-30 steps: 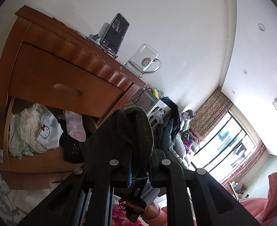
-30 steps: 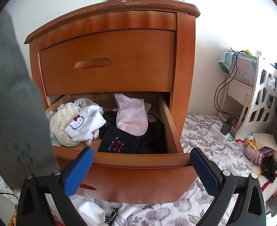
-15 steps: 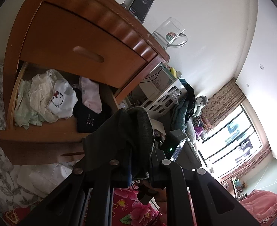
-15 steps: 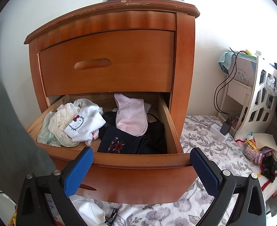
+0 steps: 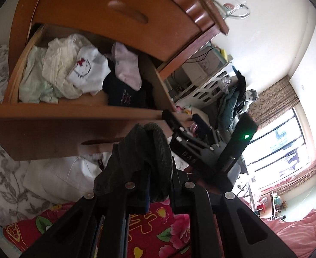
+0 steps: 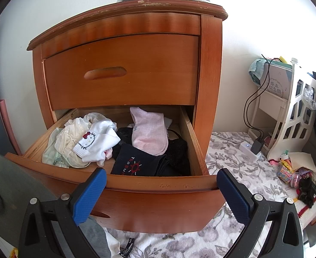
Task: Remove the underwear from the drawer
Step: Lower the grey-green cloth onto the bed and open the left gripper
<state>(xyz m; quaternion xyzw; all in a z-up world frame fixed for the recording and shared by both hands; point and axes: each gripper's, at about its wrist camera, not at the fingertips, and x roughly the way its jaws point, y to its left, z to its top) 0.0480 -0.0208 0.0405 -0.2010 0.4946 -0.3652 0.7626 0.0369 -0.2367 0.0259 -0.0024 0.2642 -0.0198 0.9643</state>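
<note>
Your left tongs (image 5: 155,185) clamp dark grey underwear (image 5: 143,161); your right tongs (image 6: 161,190) gape wide, empty, before the open drawer (image 6: 158,185).

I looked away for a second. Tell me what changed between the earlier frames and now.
The left gripper, clamped throughout on the dark grey garment, sank in front of the open drawer; in the right wrist view the garment dropped from filling the left edge to the lower left corner. The right gripper stayed open and still, and the drawer's clothes are unchanged.
</note>
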